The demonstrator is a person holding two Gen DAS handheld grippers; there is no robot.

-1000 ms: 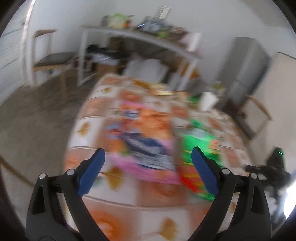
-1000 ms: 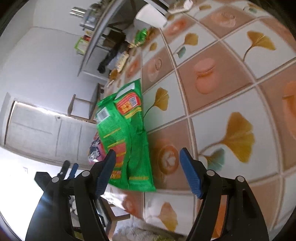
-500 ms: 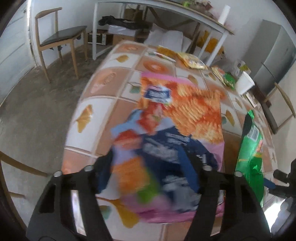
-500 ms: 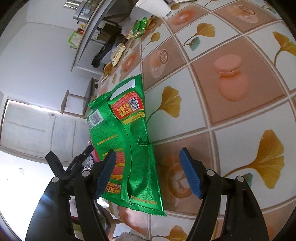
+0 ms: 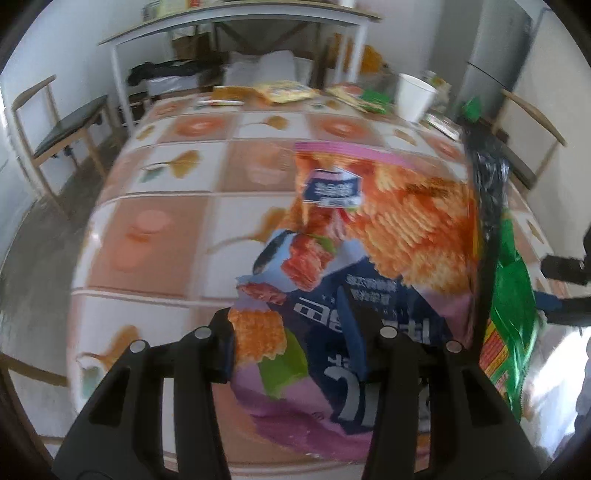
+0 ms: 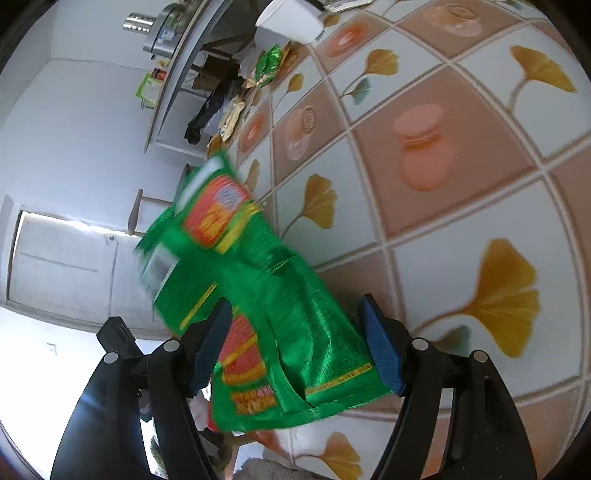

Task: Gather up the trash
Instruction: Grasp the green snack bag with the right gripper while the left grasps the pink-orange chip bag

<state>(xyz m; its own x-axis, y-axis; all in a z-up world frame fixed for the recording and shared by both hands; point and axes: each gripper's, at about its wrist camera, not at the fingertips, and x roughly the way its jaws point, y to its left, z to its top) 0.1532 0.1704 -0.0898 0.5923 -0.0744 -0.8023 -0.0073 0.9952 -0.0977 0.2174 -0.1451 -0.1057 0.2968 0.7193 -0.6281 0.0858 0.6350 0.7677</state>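
Between the fingers of my left gripper (image 5: 291, 339) lies the pink snack bag (image 5: 373, 236), crumpled, with orange chips and a dark blue band printed on it. Its near end is raised from the table and fills the gap between the two fingers. The jaws have just been closing around this bag, but the picture is blurred there and I cannot tell if the pads already press on it.

Just to the right of it, touching its edge, is the green snack bag (image 6: 266, 295). In the right wrist view its near end sits between the blue pads of my right gripper (image 6: 295, 350). The jaws stand wide, and the bag is blurred. The right pad seems to touch the foil, the left pad seems a little apart from it, so I cannot say that it is gripped.

Both bags are at the near edge of a table (image 5: 166, 229) covered with a cloth of white and brown squares with yellow leaves and pink sweets. At the far end stand a white paper cup (image 5: 413, 96) and several more wrappers (image 5: 284, 91). Behind the table are a long white shelf table (image 5: 236, 14), a wooden chair (image 5: 66, 125) at the left, and white walls.
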